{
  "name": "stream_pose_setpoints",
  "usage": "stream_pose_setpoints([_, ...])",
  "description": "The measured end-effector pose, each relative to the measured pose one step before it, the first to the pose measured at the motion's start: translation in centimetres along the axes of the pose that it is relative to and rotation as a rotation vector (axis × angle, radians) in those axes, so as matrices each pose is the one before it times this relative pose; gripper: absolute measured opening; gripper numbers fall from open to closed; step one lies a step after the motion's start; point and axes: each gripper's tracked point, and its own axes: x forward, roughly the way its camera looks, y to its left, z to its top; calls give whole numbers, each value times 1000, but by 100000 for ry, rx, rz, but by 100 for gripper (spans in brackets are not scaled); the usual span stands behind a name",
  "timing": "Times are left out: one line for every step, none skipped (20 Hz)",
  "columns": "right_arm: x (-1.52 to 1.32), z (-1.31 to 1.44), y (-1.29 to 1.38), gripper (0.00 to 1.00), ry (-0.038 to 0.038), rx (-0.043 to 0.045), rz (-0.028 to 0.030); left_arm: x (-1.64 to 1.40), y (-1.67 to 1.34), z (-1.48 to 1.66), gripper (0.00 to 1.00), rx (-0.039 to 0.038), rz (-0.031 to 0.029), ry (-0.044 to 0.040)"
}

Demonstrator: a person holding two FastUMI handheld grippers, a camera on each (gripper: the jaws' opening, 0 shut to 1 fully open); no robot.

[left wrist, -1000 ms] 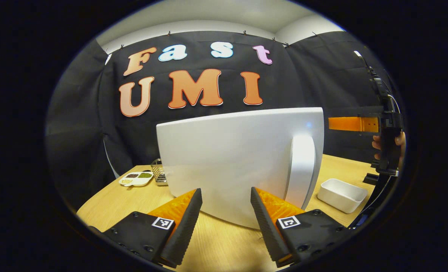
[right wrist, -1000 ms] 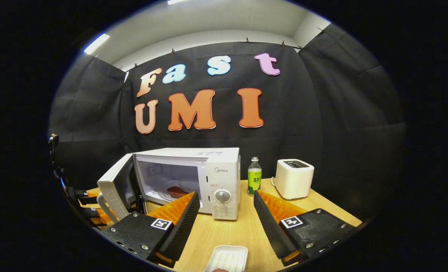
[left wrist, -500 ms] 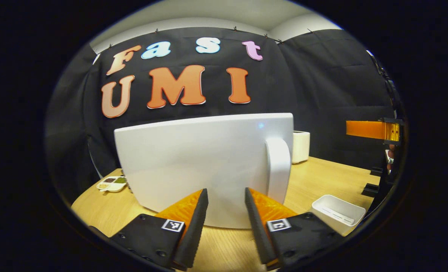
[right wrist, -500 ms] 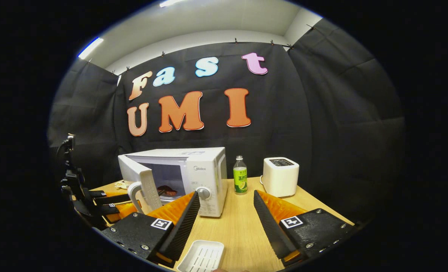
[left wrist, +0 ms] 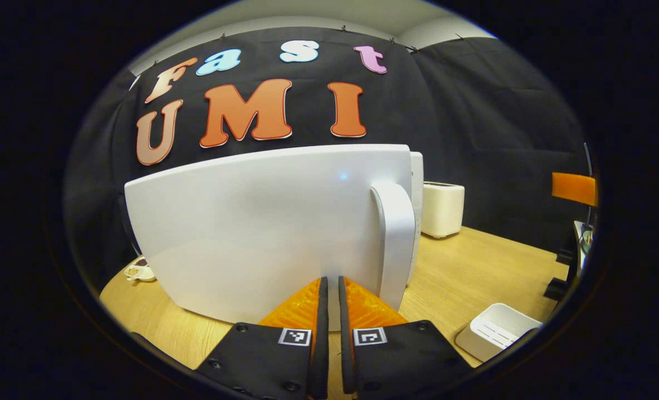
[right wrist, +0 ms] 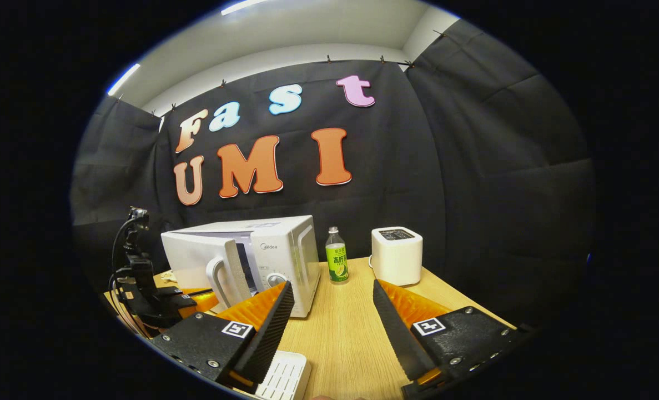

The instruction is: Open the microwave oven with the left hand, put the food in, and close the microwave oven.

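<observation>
The white microwave oven stands on the wooden table with its door swung most of the way in, still slightly ajar. The door's handle is on its right edge. My left gripper is shut with nothing between its fingers, and its tips are at the door's lower outer face, left of the handle. In the right gripper view the left gripper sits low beside the door handle. My right gripper hangs open and empty over the table, in front of the oven. The door hides the food.
A green-labelled bottle and a white toaster stand right of the oven. A white tray lies on the table near the front. A small dish sits behind the door at the left.
My left gripper's fingers have come together and moved forward against the door, which has swung from wide open to nearly closed. The food has gone out of sight. My right gripper stayed open and drifted.
</observation>
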Motion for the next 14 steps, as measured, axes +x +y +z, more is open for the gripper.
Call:
stream_pose_setpoints([128, -28, -34, 89, 281, -96, -134, 700, 16, 349, 5, -1344, -428, 339])
stream_pose_setpoints([97, -18, -36, 89, 360, -124, -317, 845, -482, -21, 5, -1663, -1337, 1211])
stream_pose_setpoints([-164, -88, 23, 89, -164, -312, 170, 528, -317, 125, 5, -1112, -590, 48])
stream_pose_setpoints([-174, 77, -104, 89, -276, -466, -388, 535, -112, 227, 5, 241, 576, -441])
stream_pose_setpoints([49, 226, -195, 89, -635, -428, -147, 577, 181, 372, 5, 433, 1040, -546])
stream_pose_setpoints([48, 174, -186, 89, -425, -221, -193, 603, -106, 383, 5, 234, 506, -317])
stream_pose_setpoints([14, 74, -180, 89, -202, 163, -66, 659, -33, -112, 5, 43, 1034, 684])
stream_pose_setpoints([-17, 32, -102, 89, 95, 317, 9, 280, -373, 71, 5, -707, -545, 300])
stream_pose_setpoints([90, 20, -108, 89, 129, 466, -271, -40, -100, 264, 5, 342, 973, -1652])
stream_pose_setpoints([19, -12, -172, 89, -31, 741, 16, 6, 112, -22, 5, -36, 521, 238])
stream_pose_setpoints([54, -86, -152, 89, 262, 724, -314, -102, 38, 18, 5, -33, 477, -353])
stream_pose_setpoints([57, -125, -136, 89, 338, 835, -28, 142, 37, 258, 5, 520, 463, -673])
stream_pose_setpoints([37, -135, -14, 89, 458, 751, -133, 396, 99, 53, 5, 1057, 1459, -1056])
stream_pose_setpoints([-2, -92, 27, 89, 284, 606, -3, 72, 463, -560, 4, 1772, 2779, 3091])
